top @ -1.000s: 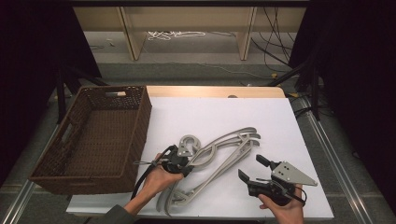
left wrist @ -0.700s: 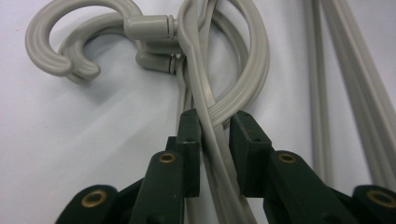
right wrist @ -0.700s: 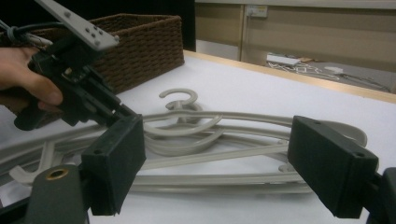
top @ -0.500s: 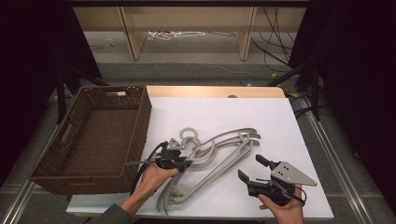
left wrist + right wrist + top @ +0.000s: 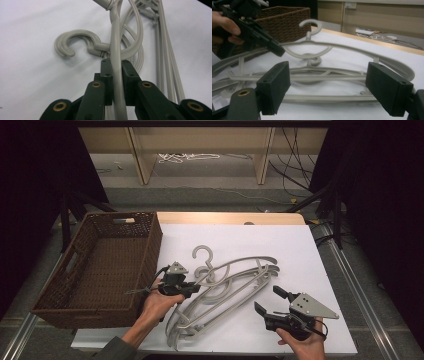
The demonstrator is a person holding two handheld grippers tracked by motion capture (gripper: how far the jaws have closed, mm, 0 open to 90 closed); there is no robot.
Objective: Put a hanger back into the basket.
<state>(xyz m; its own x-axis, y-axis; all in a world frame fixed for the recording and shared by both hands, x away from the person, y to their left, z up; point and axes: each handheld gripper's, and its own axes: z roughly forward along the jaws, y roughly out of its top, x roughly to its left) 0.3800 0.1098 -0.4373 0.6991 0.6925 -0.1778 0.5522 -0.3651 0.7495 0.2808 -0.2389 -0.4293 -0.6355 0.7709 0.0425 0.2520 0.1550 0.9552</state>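
Several grey plastic hangers point(image 5: 240, 287) lie stacked on the white table point(image 5: 280, 240). My left gripper point(image 5: 194, 290) is shut on the curved shoulder bar of the top hanger point(image 5: 115, 47), and its jaws have just been closing on that bar. This hanger is raised off the pile, with its hook point(image 5: 201, 253) toward the far side. In the right gripper view the left gripper point(image 5: 277, 50) holds the bar up, hook point(image 5: 311, 24) in the air. My right gripper point(image 5: 270, 301) rests open at the front right, with nothing between its pads point(image 5: 274, 86).
A brown wicker basket point(image 5: 150, 245) stands at the table's left, close beside the left hand. Another hanger's hook point(image 5: 75, 40) lies flat on the white surface under the lifted one. Beyond the table's far edge are a wooden frame and cables on the floor.
The left gripper has risen and shifted slightly left with the hanger in it. The top hanger's hook has lifted away from the pile toward the far side. The right gripper stayed still.
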